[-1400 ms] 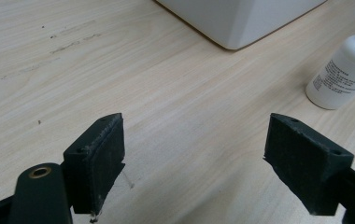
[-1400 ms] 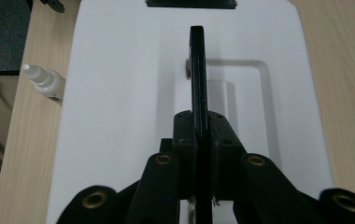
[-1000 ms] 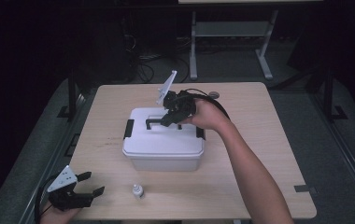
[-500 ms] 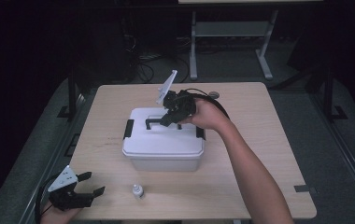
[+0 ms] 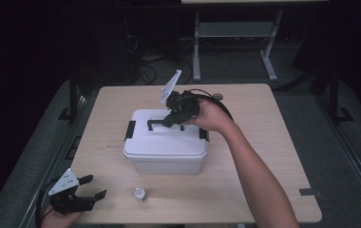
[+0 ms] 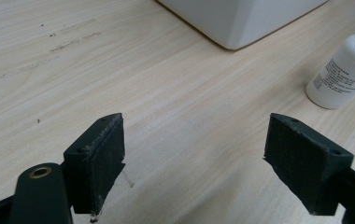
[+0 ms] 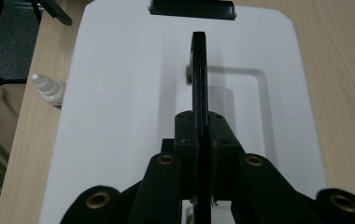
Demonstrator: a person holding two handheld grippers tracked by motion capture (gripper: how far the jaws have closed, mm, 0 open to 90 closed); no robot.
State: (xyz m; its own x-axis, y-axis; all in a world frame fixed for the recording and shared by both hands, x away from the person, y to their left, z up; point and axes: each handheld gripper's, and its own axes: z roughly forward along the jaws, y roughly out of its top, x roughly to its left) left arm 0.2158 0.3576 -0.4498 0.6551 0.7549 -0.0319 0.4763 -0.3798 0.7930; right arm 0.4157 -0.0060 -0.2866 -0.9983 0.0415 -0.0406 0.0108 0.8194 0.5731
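Observation:
A white lidded box (image 5: 165,145) stands mid-table, with a black carry handle (image 5: 157,122) raised upright on its lid (image 7: 119,93). My right gripper (image 5: 171,118) is over the lid, shut on that handle (image 7: 199,70), which runs straight out from between its pads. My left gripper (image 5: 93,186) rests at the table's front left corner, open, with bare wood between its pads (image 6: 102,154). A small white bottle (image 5: 140,194) stands upright in front of the box; the same bottle (image 6: 346,74) shows to the right in the left gripper view, beyond the pads.
Black latches (image 5: 130,130) sit on the box's ends; one latch (image 7: 192,8) shows at the far end of the lid. The wooden table (image 5: 264,142) has bare room on its right half. Dark floor, cables and a metal stand (image 5: 235,33) lie beyond the far edge.

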